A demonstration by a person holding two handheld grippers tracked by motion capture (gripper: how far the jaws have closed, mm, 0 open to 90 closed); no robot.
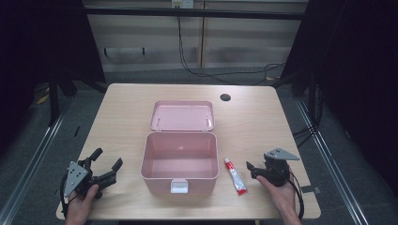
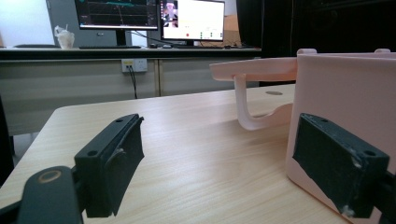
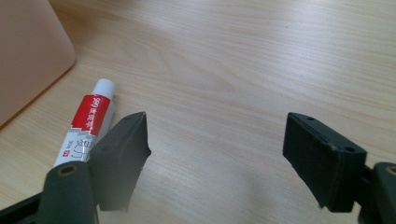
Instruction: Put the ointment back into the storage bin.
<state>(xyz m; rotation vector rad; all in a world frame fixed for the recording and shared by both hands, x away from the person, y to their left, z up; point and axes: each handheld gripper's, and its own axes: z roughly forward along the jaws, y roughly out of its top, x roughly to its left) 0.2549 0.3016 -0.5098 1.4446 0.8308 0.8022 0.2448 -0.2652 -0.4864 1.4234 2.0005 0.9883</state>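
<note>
Beside the open pink box (image 1: 179, 161), red-and-white tube (image 1: 234, 176) lying flat, both grippers wide, empty

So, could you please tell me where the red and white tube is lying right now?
In the high view, the red and white tube lies flat on the table, right of the open pink box and just left of the open right gripper, untouched.

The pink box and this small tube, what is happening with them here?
A person holds a gripper in each hand at the table. The pink box stands open and looks empty. The tube lies on the table beside it. The right gripper, open, is close to the tube without touching it. The left gripper, also open, holds nothing.
</note>
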